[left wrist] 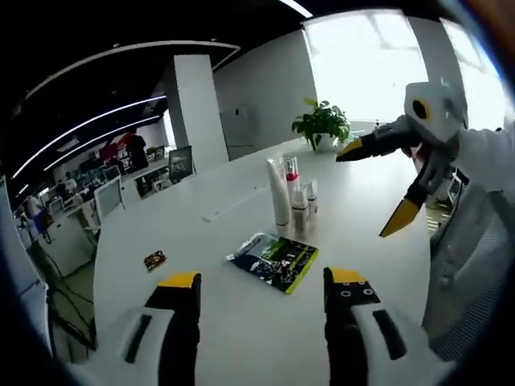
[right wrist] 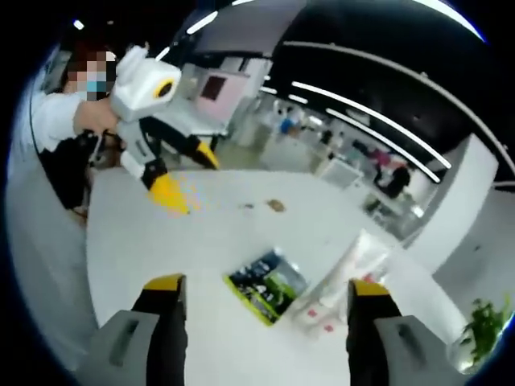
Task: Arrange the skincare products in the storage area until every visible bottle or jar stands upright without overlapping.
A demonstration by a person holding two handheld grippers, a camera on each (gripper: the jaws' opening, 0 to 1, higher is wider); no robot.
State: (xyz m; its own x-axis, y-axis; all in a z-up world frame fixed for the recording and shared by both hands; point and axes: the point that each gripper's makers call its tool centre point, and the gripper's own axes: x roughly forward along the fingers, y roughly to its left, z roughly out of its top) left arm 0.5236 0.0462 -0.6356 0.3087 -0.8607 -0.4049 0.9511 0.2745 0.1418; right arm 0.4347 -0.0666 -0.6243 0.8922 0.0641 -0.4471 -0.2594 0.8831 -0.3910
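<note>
Grippers, left (left wrist: 261,291) and right (right wrist: 262,299), gape wide, holding nothing.

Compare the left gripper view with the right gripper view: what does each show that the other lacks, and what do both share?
Left gripper view alone: the right tool, jaws open, and a small dark item. Right gripper view alone: the left tool, jaws open, in a person's hand. Shared: the white table, the green packet lying flat, the cluster of skincare bottles, and a potted plant.

Blurred bottles (right wrist: 346,277) stand beside a dark packet (right wrist: 265,287) on the white table (right wrist: 161,241).
</note>
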